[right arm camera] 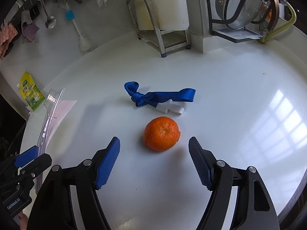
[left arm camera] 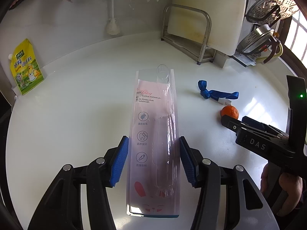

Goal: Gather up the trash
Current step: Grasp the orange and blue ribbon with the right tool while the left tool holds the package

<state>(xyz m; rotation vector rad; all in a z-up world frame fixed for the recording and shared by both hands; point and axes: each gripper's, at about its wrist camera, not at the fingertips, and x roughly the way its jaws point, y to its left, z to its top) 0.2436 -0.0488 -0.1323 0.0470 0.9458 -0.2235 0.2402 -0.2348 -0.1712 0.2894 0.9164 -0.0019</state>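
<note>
toothbrush package (left arm camera: 153,140): clear, empty, lifted | orange peel (right arm camera: 161,133): countertop | blue strap (right arm camera: 159,95): knotted, beside

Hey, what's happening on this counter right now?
A person is clearing trash off a white counter with a pair of tongs in each hand. The left tongs are clamped on an empty clear toothbrush package. The right tongs are open, just short of an orange peel, not touching it. A knotted blue strap lies just beyond the peel.
</note>
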